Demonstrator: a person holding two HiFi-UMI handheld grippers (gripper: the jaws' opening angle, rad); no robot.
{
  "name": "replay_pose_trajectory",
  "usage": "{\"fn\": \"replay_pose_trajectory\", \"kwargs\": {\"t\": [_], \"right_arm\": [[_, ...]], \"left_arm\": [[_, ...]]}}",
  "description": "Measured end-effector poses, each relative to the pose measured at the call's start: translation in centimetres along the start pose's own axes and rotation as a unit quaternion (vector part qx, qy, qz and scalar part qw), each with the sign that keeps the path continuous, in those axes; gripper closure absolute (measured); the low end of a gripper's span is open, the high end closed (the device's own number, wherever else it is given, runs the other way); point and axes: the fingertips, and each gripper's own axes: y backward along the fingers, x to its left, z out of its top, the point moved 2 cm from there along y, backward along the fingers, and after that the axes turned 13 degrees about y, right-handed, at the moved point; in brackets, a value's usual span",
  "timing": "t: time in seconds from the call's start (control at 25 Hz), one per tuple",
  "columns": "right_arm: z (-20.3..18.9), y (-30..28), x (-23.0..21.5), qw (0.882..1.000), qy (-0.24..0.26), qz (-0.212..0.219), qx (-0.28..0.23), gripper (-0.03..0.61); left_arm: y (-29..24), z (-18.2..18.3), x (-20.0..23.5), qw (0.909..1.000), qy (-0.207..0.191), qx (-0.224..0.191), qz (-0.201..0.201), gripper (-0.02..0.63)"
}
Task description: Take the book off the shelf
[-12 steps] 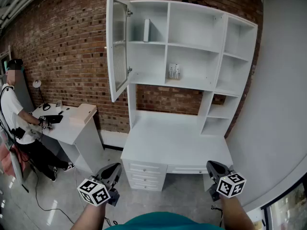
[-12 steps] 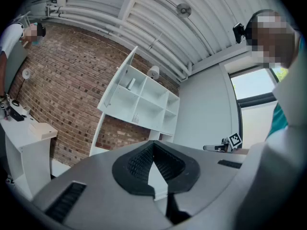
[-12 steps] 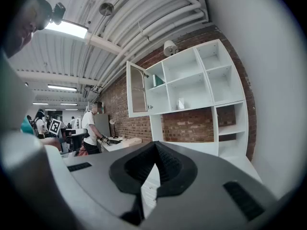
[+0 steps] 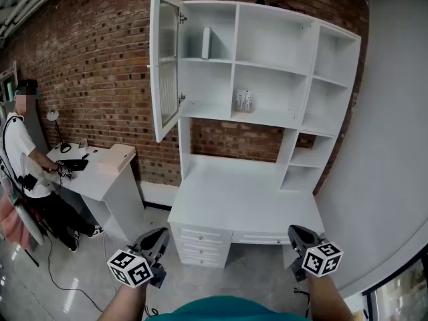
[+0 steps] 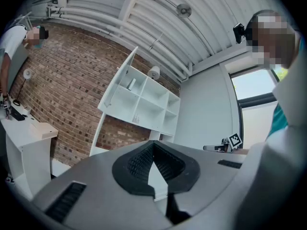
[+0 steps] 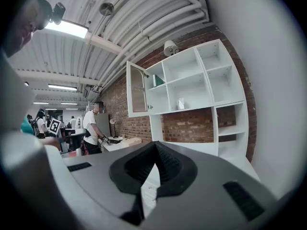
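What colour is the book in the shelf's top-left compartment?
The book looks teal-green, with a pale front edge; clearest in the right gripper view.

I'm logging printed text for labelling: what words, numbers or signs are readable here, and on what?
No words or numbers can be read.
Book, top-left compartment of the shelf: print too small to read.
Small pack, middle compartment: dark marks, too blurred to read.
Left gripper and right gripper: black-and-white square markers only, no letters.

White shelf-and-desk unit [image 4: 247,199]: was smooth, matt, painted.
Red-brown brick wall [image 4: 93,65]: was rough, matt.
Pale grey floor [image 4: 73,279]: looked glossy, polished.
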Motion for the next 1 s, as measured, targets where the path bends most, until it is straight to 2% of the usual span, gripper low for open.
{"fn": "replay_pose_trajectory", "kwargs": {"t": [0.52, 1.0], "right_arm": [[0.6, 0.0, -2.2, 1.000, -0.011, 0.006, -0.001, 0.557], [1.1, 0.3, -5.7, 0.998, 0.006, 0.055, -0.001, 0.557]], "left_arm": [[-0.9, -0.6, -1.3, 0.9998, 0.000, -0.009, 0.018, 0.606], [-3.6, -3.5, -6.3, 0.9991, 0.000, -0.016, 0.039, 0.606]]}}
